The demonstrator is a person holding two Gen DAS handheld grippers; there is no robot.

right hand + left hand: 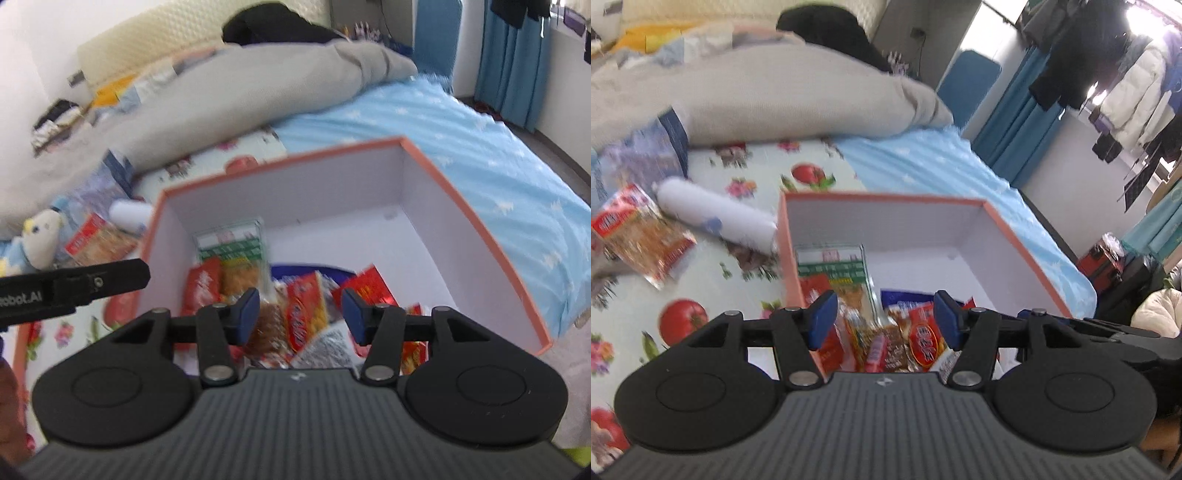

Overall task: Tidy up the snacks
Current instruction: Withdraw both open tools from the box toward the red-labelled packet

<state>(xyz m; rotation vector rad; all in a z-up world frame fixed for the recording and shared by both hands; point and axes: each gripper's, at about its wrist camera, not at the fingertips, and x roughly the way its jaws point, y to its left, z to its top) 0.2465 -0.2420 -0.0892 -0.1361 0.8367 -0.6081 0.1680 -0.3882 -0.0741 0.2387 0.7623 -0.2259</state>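
Both pairs of tongs, left gripper (885,320) and right gripper (300,315), parted, gripping nothing, hovering over snack packets (306,314) piled in the near end of the pink box (476,225). Dropping-off step, seemingly. Next: fetching the orange packet (646,240) lying left, just beside a white roll (716,218); grey blanket (775,99) beyond.

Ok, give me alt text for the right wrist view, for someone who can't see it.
The right hand-held gripper hangs open over an orange-rimmed box with snack packets piled at its near end. The box sits on a bed; one more snack packet and a plush toy lie left of it.
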